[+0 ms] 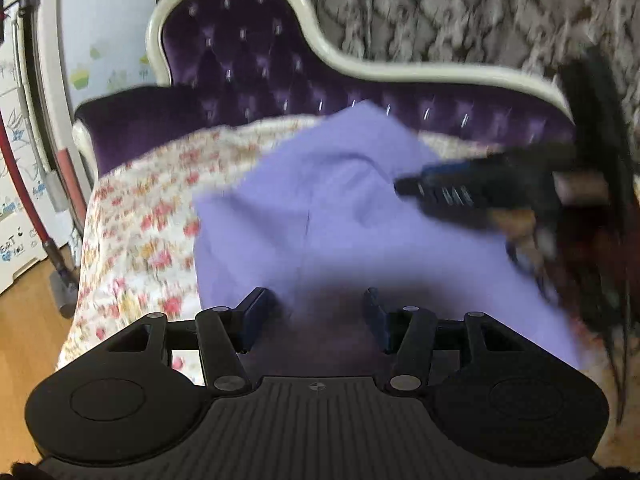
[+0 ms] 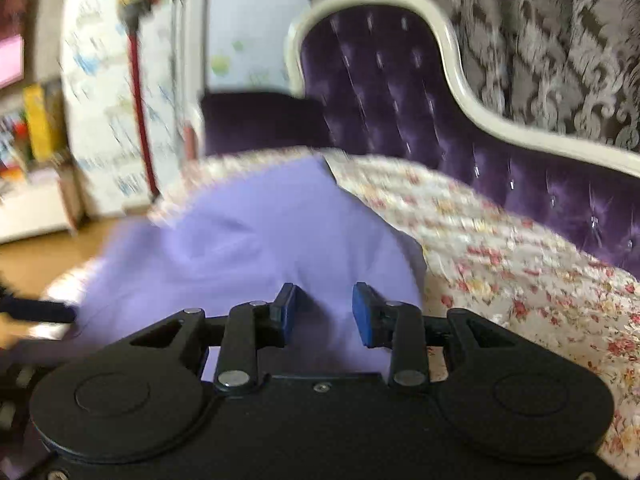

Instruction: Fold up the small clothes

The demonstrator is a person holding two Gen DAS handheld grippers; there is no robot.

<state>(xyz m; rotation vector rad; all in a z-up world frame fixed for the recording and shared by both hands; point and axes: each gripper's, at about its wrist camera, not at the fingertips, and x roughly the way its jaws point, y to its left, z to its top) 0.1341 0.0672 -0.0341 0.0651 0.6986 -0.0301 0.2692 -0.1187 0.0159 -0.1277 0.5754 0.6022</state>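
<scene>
A lilac garment (image 1: 340,208) lies spread on the flowered cover (image 1: 140,220) of a purple sofa. My left gripper (image 1: 320,304) is open just above the garment's near part, with nothing between its fingers. My right gripper shows blurred at the right of the left wrist view (image 1: 404,188), over the garment. In the right wrist view the same garment (image 2: 248,248) lies ahead, and my right gripper (image 2: 325,308) is open over its near edge, empty. The left gripper shows as a dark blur at the left edge (image 2: 40,310).
The sofa's tufted purple back (image 1: 248,64) with a cream frame rises behind the garment. A patterned curtain (image 1: 460,12) hangs behind it. A red vacuum stick (image 2: 140,100) and white cabinets (image 2: 100,92) stand left of the sofa on a wooden floor (image 1: 24,340).
</scene>
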